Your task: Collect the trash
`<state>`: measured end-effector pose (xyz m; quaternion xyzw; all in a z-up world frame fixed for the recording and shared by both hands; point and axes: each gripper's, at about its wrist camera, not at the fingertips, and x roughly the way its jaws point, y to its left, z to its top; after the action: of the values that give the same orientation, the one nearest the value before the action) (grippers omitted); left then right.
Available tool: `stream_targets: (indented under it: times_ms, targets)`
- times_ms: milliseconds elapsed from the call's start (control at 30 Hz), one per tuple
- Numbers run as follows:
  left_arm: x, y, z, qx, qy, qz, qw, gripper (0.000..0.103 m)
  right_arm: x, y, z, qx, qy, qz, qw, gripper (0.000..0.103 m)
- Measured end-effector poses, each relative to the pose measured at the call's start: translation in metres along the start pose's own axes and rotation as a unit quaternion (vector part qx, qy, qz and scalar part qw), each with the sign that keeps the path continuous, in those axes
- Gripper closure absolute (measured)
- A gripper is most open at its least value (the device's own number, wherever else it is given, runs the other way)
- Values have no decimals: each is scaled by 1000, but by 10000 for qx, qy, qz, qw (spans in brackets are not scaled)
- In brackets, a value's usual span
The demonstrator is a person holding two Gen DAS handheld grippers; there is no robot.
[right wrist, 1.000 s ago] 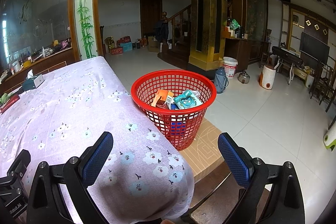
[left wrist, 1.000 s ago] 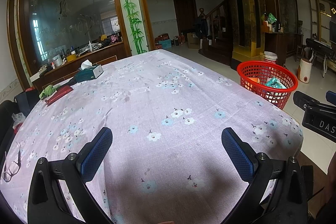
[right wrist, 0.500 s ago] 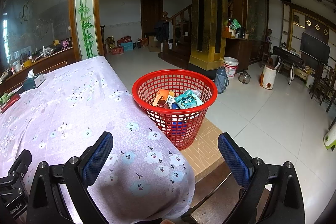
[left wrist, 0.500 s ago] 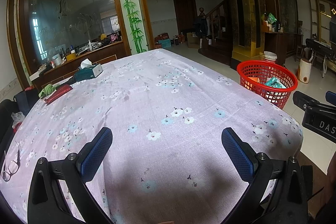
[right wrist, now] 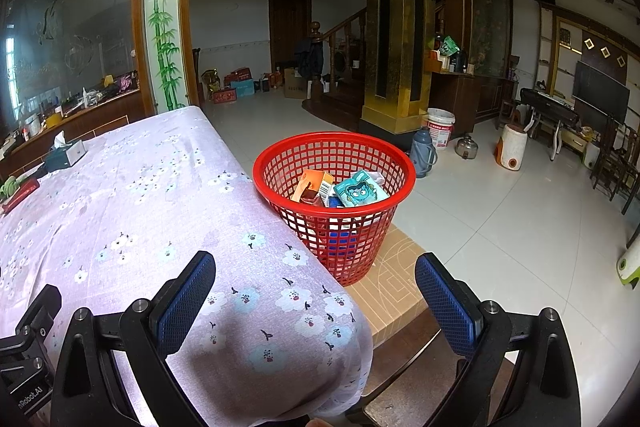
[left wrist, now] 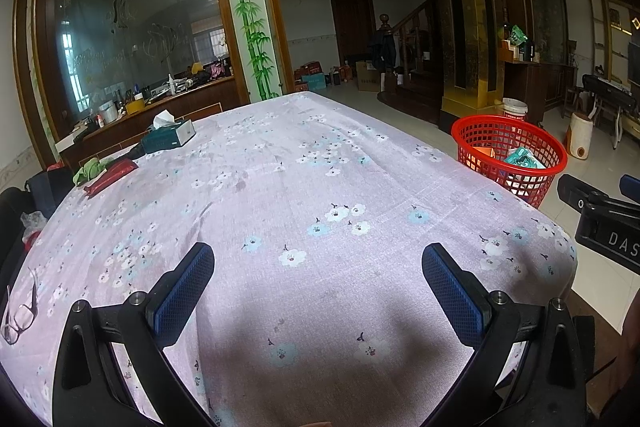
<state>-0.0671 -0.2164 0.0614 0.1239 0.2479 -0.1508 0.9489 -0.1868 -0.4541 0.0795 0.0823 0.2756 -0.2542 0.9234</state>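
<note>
Meanwhile, both grippers, left gripper [left wrist: 318,269] and right gripper [right wrist: 315,277], hold fingers apart, empty, near one red basket [right wrist: 334,151].

The tabletop [left wrist: 304,195], under flowered cloth, carries a tissue box [left wrist: 170,135], red packet [left wrist: 110,175], perhaps a green rag [left wrist: 89,169], and spectacles [left wrist: 19,315].

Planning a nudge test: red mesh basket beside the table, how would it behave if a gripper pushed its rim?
The red basket is thin open mesh, so probably light and a bit flexible at the rim. It narrows toward its base and stands on a cardboard box, so a rim push may tip or slide it. The wrappers inside look too light to steady it.
</note>
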Motion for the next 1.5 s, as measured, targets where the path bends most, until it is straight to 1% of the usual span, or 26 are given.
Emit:
stream_targets:
  times_ms: [467, 633, 700, 800, 900, 933, 967, 1033, 1067, 1100, 1133, 1167, 1233, 1267, 1333, 1433, 1467, 1500]
  targets:
    - [1, 2, 1, -7, 10, -7, 10000, 0, 0, 2, 0, 7, -1, 1, 10000, 2]
    - [2, 5, -1, -92, 48, 2, 9999, 0, 1, 5, 3, -30, -49, 91, 9999, 2]
    - [3, 11, -5, -166, 78, 38, 9998, 0, 4, 11, 8, -87, -33, 205, 9997, 2]
    - [4, 29, -7, -348, 137, 234, 9990, 0, 7, 26, 17, -185, 39, 491, 9986, 1]
    - [7, 59, -11, -682, 319, 411, 9963, 0, 15, 62, 23, -518, 280, 945, 9938, 1]
    - [8, 67, -11, -740, 389, 450, 9955, 0, 17, 74, 25, -606, 332, 1038, 9922, 1]
    - [10, 80, -14, -840, 548, 524, 9936, 0, 19, 95, 25, -784, 400, 1215, 9887, 1]
    - [10, 103, -19, -1042, 691, 703, 9897, 0, 24, 123, 24, -1001, 621, 1528, 9812, 1]
    - [11, 112, -21, -1121, 737, 788, 9878, 0, 30, 145, 23, -1116, 804, 1722, 9754, 1]
    - [11, 125, -25, -1247, 819, 914, 9846, 0, 33, 157, 21, -1170, 900, 1852, 9716, 1]
    - [11, 137, -31, -1387, 927, 1024, 9807, 0, 40, 178, 18, -1271, 1132, 2055, 9637, 1]
    - [12, 147, -32, -1489, 989, 1074, 9780, 0, 45, 194, 13, -1361, 1317, 2163, 9578, 1]
    - [13, 170, -44, -1847, 1240, 1222, 9673, 0, 58, 225, 6, -1515, 1563, 2295, 9486, 1]
    - [13, 177, -48, -1943, 1326, 1247, 9639, 0, 64, 241, 1, -1595, 1695, 2296, 9450, 1]
    - [16, 193, -60, -2175, 1604, 1292, 9541, 0, 75, 263, -7, -1720, 1794, 2230, 9426, 1]
    - [21, 208, -70, -2291, 1873, 1271, 9467, 0, 89, 291, -15, -1876, 1961, 2098, 9393, 1]
    - [22, 211, -73, -2330, 1965, 1259, 9441, 0, 96, 301, -19, -1892, 2095, 2061, 9369, 1]
    - [21, 213, -75, -2337, 2011, 1241, 9432, 0, 100, 301, -20, -1870, 2166, 2051, 9360, 1]
